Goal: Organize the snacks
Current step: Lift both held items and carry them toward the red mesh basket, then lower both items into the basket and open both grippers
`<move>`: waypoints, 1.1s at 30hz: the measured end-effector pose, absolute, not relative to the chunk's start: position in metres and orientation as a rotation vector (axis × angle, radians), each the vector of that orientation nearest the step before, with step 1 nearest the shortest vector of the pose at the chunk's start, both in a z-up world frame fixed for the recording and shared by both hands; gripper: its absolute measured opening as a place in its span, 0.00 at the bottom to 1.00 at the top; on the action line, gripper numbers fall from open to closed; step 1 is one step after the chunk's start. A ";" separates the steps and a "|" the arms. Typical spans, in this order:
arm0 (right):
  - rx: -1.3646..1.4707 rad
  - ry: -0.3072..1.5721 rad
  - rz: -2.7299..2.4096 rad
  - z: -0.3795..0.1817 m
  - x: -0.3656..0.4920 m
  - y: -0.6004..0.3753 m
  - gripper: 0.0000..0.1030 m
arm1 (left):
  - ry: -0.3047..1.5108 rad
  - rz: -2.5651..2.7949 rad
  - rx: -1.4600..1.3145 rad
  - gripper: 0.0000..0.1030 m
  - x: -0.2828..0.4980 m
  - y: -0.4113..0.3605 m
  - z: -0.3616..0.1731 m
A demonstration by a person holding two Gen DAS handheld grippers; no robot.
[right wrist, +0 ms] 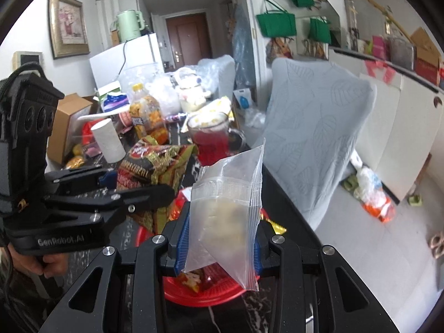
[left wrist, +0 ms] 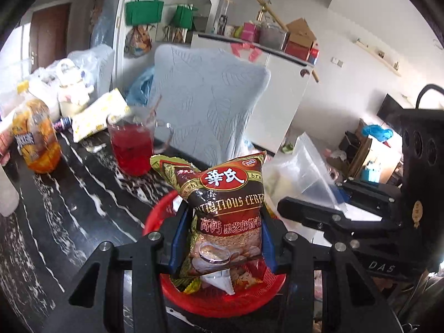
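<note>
My left gripper [left wrist: 222, 238] is shut on a brown-red cereal packet [left wrist: 227, 211] and holds it upright over a red basket [left wrist: 222, 299]. My right gripper [right wrist: 219, 238] is shut on a clear zip bag [right wrist: 227, 213] with pale contents, also over the red basket [right wrist: 205, 291]. The cereal packet [right wrist: 155, 163] and the left gripper [right wrist: 111, 191] show at the left of the right wrist view. The right gripper's body [left wrist: 347, 216] and the zip bag [left wrist: 305, 177] show at the right of the left wrist view. Some snack wrappers lie in the basket.
On the black marble table [left wrist: 69, 208] stand a mug of red drink [left wrist: 133, 147], an orange snack jar [left wrist: 36, 138], a yellow packet [left wrist: 97, 116], a paper roll [right wrist: 108, 141] and boxes. A chair with a grey cover [left wrist: 205, 102] stands behind the table.
</note>
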State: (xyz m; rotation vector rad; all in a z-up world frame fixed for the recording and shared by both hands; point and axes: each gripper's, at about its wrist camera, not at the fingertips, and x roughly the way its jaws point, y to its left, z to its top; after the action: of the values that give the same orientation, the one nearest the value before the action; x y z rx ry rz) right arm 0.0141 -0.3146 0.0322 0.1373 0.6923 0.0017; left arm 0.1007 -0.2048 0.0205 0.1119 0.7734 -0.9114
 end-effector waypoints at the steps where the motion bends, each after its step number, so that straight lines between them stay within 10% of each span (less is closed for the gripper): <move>1: 0.143 0.698 0.002 0.030 0.014 -0.316 0.34 | 0.790 -0.909 0.115 0.43 0.101 -0.206 0.016; 33: 0.228 0.796 0.090 -0.019 0.010 -0.310 0.34 | 0.914 -0.852 0.177 0.46 0.091 -0.208 -0.018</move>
State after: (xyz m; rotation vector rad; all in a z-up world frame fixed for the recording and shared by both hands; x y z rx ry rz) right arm 0.0103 -0.3098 -0.0190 0.2283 0.7958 0.0902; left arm 0.0908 -0.2077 -0.0183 0.1775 0.9140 -0.8516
